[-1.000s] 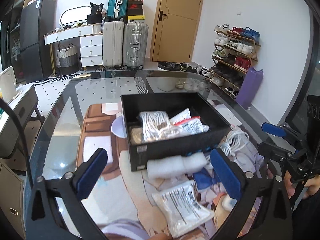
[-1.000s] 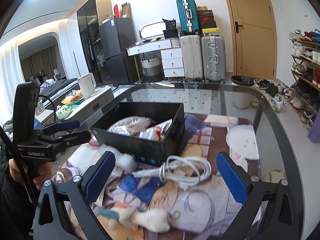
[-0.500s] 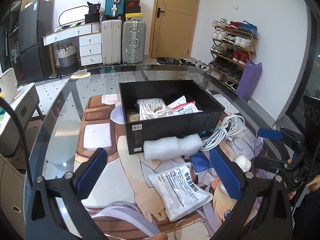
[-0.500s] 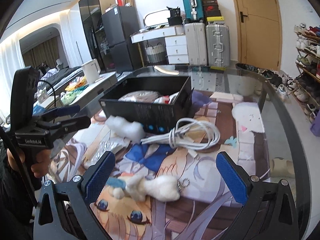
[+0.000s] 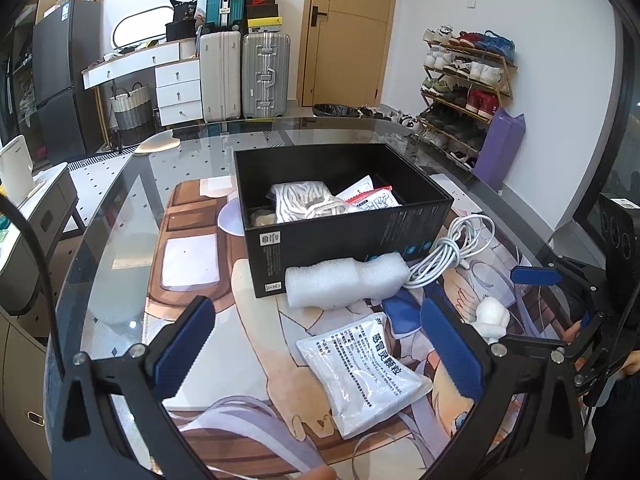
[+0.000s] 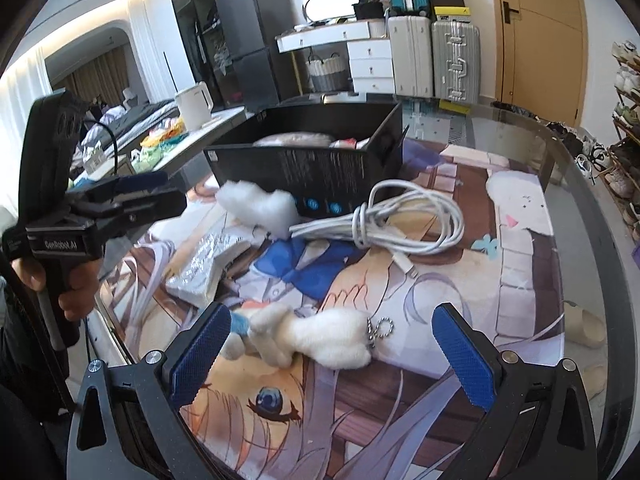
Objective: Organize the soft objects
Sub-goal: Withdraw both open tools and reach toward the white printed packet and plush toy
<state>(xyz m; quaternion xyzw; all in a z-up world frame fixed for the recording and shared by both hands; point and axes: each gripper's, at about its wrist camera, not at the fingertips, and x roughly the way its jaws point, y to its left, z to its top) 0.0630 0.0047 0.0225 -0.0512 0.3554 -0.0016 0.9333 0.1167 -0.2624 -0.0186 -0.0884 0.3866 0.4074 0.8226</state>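
A black box on the printed mat holds a striped cloth bundle and white packets. In front of it lie a white foam roll, a silver printed pouch, a coiled white cable and a white plush keychain toy. My left gripper is open and empty above the pouch. My right gripper is open and empty, with the plush toy lying between its fingers. The box, foam roll, pouch and cable also show in the right wrist view.
The mat covers a round glass table whose edge curves close on the right. Suitcases, a dresser, a shoe rack and a door stand beyond. A kettle sits on a side cabinet.
Both grippers have pulled back and away from the box. The pouch now sits between the left fingers, and the plush toy between the right fingers. Both stayed open.
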